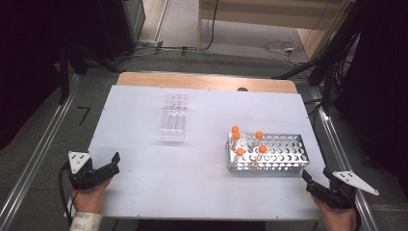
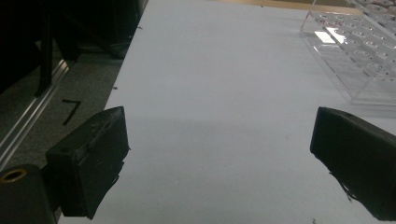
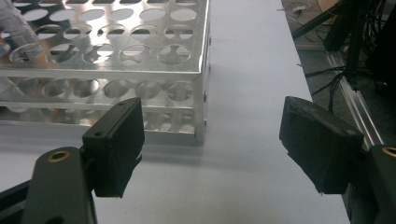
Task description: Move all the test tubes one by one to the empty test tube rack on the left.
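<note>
A metal tube rack (image 1: pixel 284 153) stands right of the table's middle, with several orange-capped tubes (image 1: pixel 239 151) at its left end. My right gripper (image 1: pixel 308 183) rests open near the table's front right corner, just in front of the rack's right end. In the right gripper view, the right gripper (image 3: pixel 212 107) has wide jaws with nothing between them, and the rack's corner (image 3: pixel 201 79) lies a short way ahead. My left gripper (image 1: pixel 114 162) sits open at the front left edge. Through the left gripper's (image 2: pixel 219 116) wide gap I see bare white tabletop.
A clear plastic well plate (image 1: pixel 173 118) lies left of the middle, further back; in the left gripper view the well plate (image 2: pixel 359 51) is ahead to the right. The white table top (image 1: pixel 202 187) has dark floor and metal rails (image 1: pixel 29 168) on both sides.
</note>
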`<state>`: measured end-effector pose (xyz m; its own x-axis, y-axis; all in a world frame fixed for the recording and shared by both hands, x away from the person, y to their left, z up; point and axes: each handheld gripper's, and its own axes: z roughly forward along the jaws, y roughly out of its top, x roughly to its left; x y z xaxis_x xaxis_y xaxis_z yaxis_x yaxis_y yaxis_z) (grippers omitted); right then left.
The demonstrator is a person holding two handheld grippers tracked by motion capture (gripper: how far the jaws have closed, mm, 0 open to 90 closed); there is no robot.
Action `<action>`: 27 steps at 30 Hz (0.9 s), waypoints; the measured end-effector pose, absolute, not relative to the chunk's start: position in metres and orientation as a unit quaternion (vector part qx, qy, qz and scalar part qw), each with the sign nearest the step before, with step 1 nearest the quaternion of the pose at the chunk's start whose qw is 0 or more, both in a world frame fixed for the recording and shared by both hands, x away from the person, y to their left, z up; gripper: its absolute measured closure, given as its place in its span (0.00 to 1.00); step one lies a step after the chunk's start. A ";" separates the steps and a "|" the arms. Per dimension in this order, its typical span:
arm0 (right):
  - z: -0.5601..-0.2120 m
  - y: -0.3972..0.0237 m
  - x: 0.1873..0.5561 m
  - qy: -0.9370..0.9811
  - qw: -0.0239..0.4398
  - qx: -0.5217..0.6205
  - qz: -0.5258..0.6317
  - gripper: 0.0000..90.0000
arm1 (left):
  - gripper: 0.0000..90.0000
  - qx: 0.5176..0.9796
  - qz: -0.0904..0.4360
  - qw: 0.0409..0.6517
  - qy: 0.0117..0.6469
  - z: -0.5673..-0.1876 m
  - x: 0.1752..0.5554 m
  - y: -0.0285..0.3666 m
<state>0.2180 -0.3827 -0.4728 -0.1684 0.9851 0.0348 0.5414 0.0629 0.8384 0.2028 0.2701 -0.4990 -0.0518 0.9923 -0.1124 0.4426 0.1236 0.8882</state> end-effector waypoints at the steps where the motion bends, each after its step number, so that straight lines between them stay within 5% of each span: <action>1: -0.472 -0.382 0.218 0.668 0.298 0.570 0.376 0.23 | 0.05 0.565 0.347 0.395 0.636 -0.499 0.203 0.269; 27: -0.457 -0.343 0.216 0.693 0.284 0.521 0.409 0.23 | 0.05 0.582 0.344 0.389 0.626 -0.501 0.206 0.261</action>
